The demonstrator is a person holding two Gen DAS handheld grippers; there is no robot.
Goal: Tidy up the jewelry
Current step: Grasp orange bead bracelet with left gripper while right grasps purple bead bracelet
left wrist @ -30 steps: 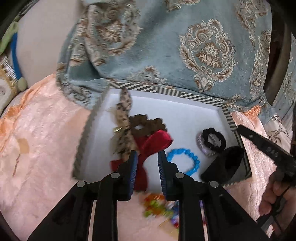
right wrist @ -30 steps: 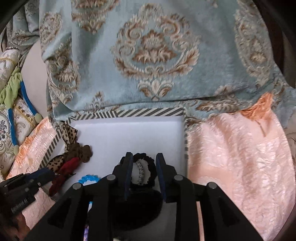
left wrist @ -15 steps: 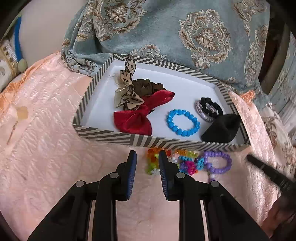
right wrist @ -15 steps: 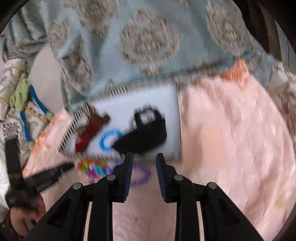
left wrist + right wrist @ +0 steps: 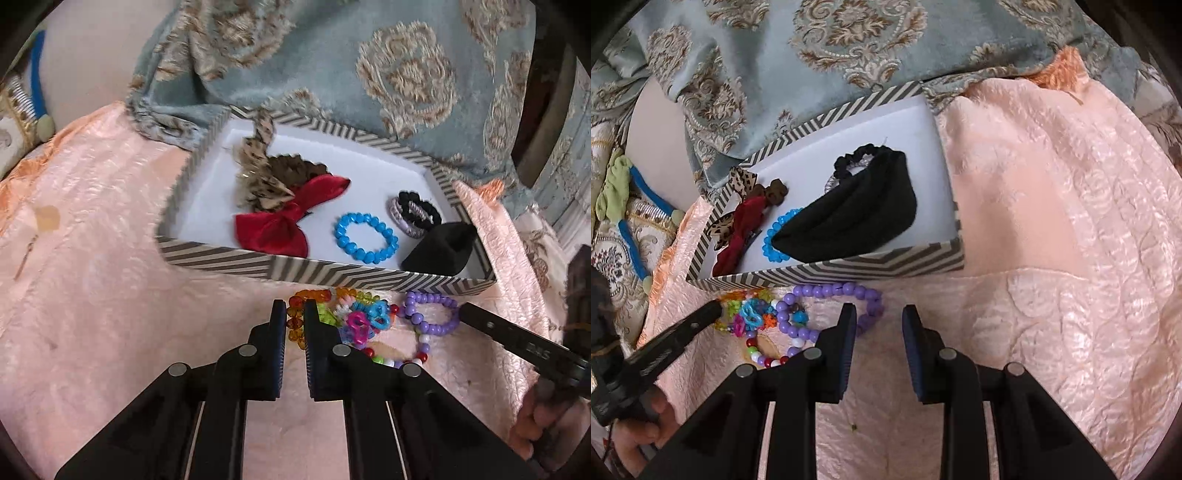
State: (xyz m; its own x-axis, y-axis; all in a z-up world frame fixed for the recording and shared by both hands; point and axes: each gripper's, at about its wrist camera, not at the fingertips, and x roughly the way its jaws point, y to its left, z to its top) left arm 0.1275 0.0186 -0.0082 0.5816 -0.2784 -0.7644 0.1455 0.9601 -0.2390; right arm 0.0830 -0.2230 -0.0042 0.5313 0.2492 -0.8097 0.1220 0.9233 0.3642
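Observation:
A striped box (image 5: 325,271) (image 5: 849,269) on the peach bedspread holds a red bow (image 5: 284,221), a leopard bow (image 5: 255,173), a blue bead bracelet (image 5: 365,236), a black scrunchie (image 5: 417,208) and a black cloth piece (image 5: 439,249) (image 5: 857,214). A heap of colourful bead bracelets (image 5: 354,317) (image 5: 753,314) lies before the box, with a purple bead bracelet (image 5: 428,314) (image 5: 831,295). My left gripper (image 5: 294,314) is shut on an orange bead bracelet (image 5: 295,325) at the heap's left edge. My right gripper (image 5: 879,314) is open, its left finger on the purple bracelet.
A blue patterned blanket (image 5: 332,66) (image 5: 831,48) lies behind the box. Patterned cushions with blue and green cords (image 5: 624,206) are at the left. The peach bedspread (image 5: 1052,221) spreads to the right of the box.
Both grippers pulled back out of the box and came down to the bead heap in front of it. The left jaws narrowed onto the orange beads; the right jaws widened.

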